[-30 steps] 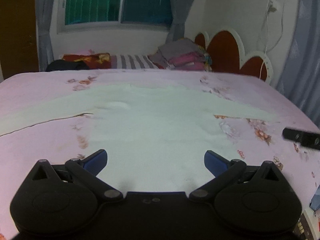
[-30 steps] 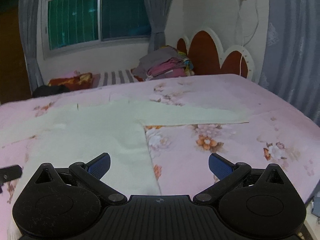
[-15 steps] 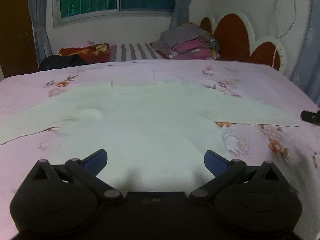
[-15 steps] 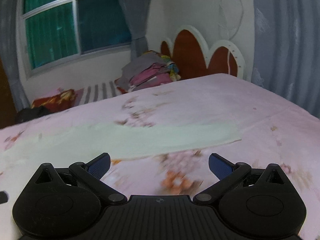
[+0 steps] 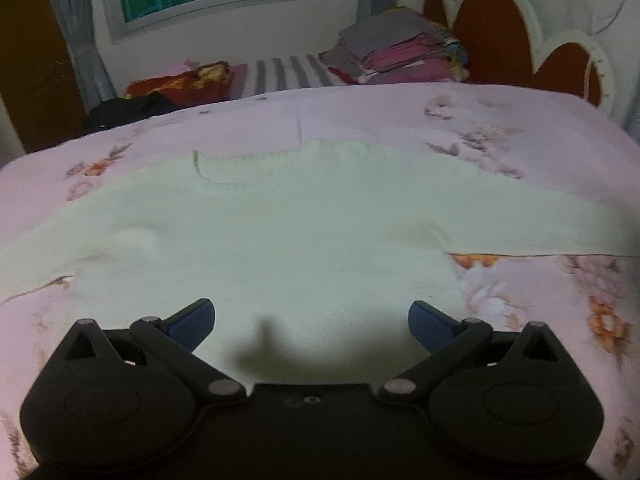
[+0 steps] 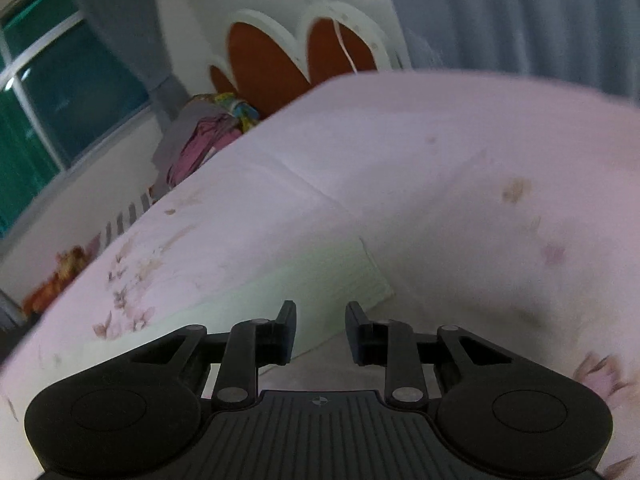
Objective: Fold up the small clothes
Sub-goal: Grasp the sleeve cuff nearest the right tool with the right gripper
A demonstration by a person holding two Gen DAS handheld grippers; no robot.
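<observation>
A pale cream long-sleeved top [image 5: 304, 232] lies flat on the pink floral bed sheet [image 5: 500, 128], sleeves spread left and right. My left gripper [image 5: 311, 320] is open and empty, hovering over the top's lower hem. In the right wrist view, my right gripper [image 6: 321, 330] has its jaws narrowed to a small gap around the near edge of the right sleeve's cuff [image 6: 340, 276]. I cannot tell whether the jaws pinch the cloth.
A pile of folded clothes [image 5: 396, 52] sits at the head of the bed by the orange and white headboard [image 5: 516, 36]. A striped pillow [image 5: 280, 72] and red cushion [image 5: 180, 84] lie under the window. Dark cloth [image 5: 128, 110] lies at the far left.
My right gripper swung right along the sleeve to its cuff, tilted, and its jaws went from wide open to nearly closed. My left gripper drew nearer the hem, still open.
</observation>
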